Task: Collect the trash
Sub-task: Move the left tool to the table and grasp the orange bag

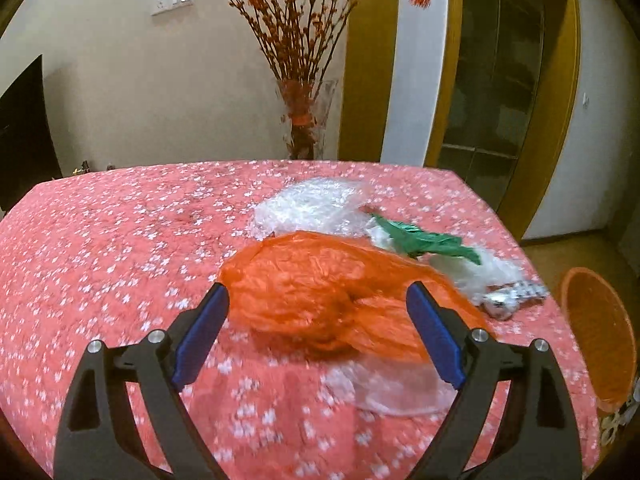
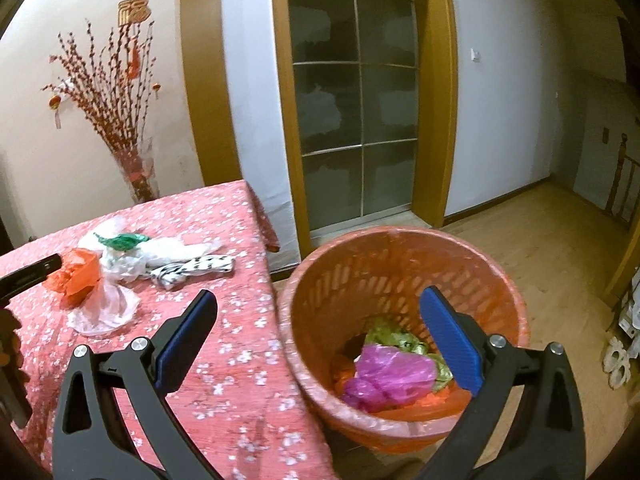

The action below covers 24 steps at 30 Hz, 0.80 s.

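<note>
An orange plastic bag [image 1: 320, 292] lies crumpled on the pink flowered tablecloth [image 1: 100, 240]. My left gripper [image 1: 318, 300] is open, its blue pads on either side of the bag. Behind it lie clear plastic wrap [image 1: 312, 204], a green wrapper [image 1: 424, 240] and a black-and-white wrapper [image 1: 516, 294]. My right gripper [image 2: 320, 308] is open and empty above the orange trash basket [image 2: 400, 260], which holds pink, green and orange bags. The right wrist view also shows the orange bag [image 2: 76, 272], the green wrapper [image 2: 124, 242] and the black-and-white wrapper [image 2: 192, 268].
The basket stands on the wood floor by the table's right edge, also seen in the left wrist view [image 1: 600, 332]. A glass vase with red branches [image 1: 304, 120] stands behind the table's far edge. A clear bag [image 1: 396, 388] lies under the orange one.
</note>
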Each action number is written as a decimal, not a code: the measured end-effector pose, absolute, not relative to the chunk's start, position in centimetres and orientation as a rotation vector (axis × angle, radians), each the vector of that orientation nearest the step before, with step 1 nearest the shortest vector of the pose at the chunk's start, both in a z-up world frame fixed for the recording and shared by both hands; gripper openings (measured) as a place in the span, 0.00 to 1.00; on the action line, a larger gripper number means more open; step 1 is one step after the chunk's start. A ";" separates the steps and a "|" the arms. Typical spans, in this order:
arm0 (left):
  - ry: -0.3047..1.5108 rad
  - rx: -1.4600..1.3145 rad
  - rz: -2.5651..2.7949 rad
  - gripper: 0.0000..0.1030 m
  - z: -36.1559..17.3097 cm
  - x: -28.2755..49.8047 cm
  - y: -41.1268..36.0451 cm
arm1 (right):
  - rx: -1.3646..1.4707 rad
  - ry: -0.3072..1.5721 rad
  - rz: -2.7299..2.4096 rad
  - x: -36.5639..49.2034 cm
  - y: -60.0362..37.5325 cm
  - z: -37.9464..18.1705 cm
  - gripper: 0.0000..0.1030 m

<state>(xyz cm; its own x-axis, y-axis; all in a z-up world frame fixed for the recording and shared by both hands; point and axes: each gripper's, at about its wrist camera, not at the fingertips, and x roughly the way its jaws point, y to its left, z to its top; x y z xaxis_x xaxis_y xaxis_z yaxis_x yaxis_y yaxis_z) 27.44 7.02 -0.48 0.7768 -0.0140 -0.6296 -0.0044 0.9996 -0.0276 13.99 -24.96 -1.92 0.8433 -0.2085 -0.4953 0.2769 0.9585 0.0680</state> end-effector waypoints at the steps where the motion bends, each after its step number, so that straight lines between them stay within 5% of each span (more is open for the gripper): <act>1: 0.695 -0.023 -0.003 0.86 -0.7 27.5 7.0 | 0.134 0.510 -0.255 14.2 -24.7 -2.0 0.97; 15: 0.787 -0.019 -0.020 0.90 -2.9 30.5 7.2 | 0.125 0.552 -0.225 15.4 -23.2 -2.8 0.97; 24: 0.827 -0.056 -0.081 0.45 -3.9 31.0 6.9 | 0.113 0.557 -0.209 15.6 -22.8 -2.7 0.97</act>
